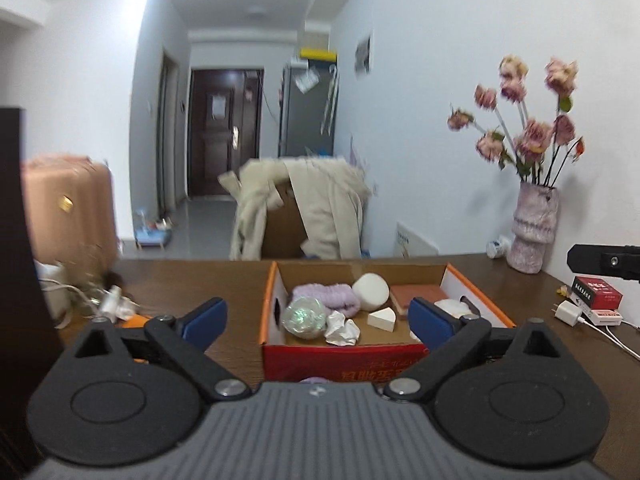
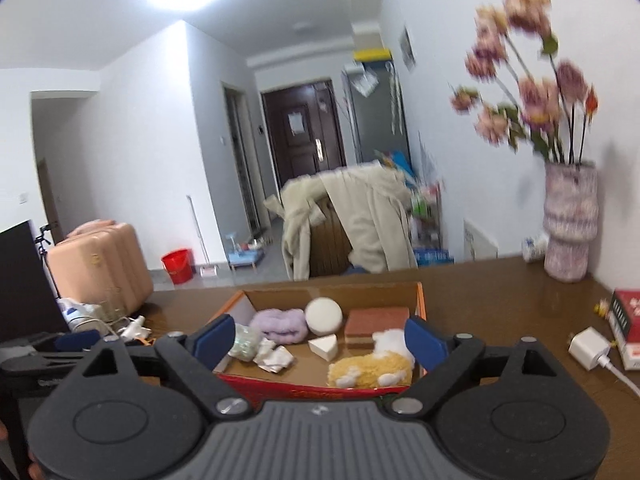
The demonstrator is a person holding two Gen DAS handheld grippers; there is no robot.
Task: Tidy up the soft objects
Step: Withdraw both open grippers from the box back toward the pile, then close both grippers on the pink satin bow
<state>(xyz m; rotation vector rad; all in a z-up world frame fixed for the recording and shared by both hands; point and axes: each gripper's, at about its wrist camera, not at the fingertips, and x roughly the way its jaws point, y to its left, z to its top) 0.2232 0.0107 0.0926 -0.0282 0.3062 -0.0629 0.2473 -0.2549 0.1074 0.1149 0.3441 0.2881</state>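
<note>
Both claws hang spread wide and empty above the near edge of the cardboard box (image 2: 420, 300), so by my reckoning the sorting is at or close to its end: the soft things already lie inside, and neither claw has hold of anything. The left gripper (image 1: 318, 316) frames the box's left half between its blue pads; the right gripper (image 2: 320, 340) frames the middle.

Ahead of the right claw, just beyond its right pad, slumps a plush toy (image 2: 372, 364), shaggy yellow and white. Further in sits a fluffy lilac scrunchie (image 2: 280, 322), touching a smooth white round sponge (image 2: 324, 315), with a white wedge sponge (image 2: 323, 347) in front and a brick-coloured block (image 2: 376, 320) behind the toy. By the left pad lie an iridescent ball (image 1: 304, 316) and a crumpled white wrapper (image 1: 341, 328).

A lilac scrap (image 1: 314, 381) peeks from under the left claw, outside the box's red front; what it is I cannot tell. If it is soft, the next move needs a drop down and a gentle pinch.
</note>
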